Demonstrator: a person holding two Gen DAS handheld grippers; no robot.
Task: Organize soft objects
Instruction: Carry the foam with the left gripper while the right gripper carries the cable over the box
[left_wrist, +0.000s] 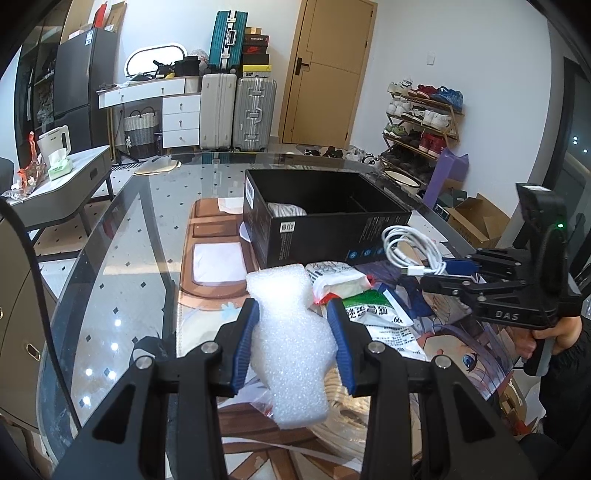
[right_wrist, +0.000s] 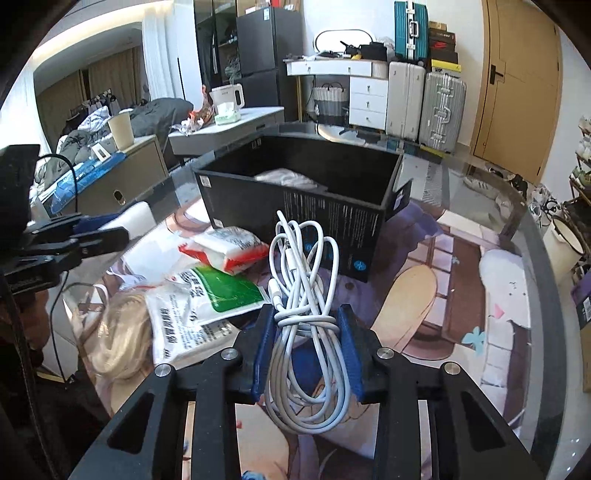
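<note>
Left gripper (left_wrist: 293, 310): blue ribbed pads clamped on either flank of a white foam block (left_wrist: 291, 339), jaws at a middling gap set by the foam's width. Foam is pinched at its waist so it bulges above and below the pads; surface beaded, closed-cell, edges rounded; it is held clear of the table, upper end pointing toward the black box (left_wrist: 325, 218). Right gripper (right_wrist: 306, 317): jaws narrow, closed on a coiled white cable (right_wrist: 306, 291). The bundle is cinched by a few wraps right at the pad line; smooth glossy loops stand up ahead of the fingertips and longer loops hang back between the fingers. In the left wrist view the same cable sticks out leftward from the right gripper, just in front of the box's near right corner. Box: matte black cardboard, rectangular, open top, printed labels on the sides; a pale folded fabric item (left_wrist: 286, 210) lies in its left end. Between the grippers, on the printed anime mat (right_wrist: 424, 295) over the round glass table (left_wrist: 122, 236): a red-and-white soft packet (right_wrist: 231, 251) and a crinkly white plastic bag with a green panel (right_wrist: 218, 295), overlapping, both near the box's front wall.
</note>
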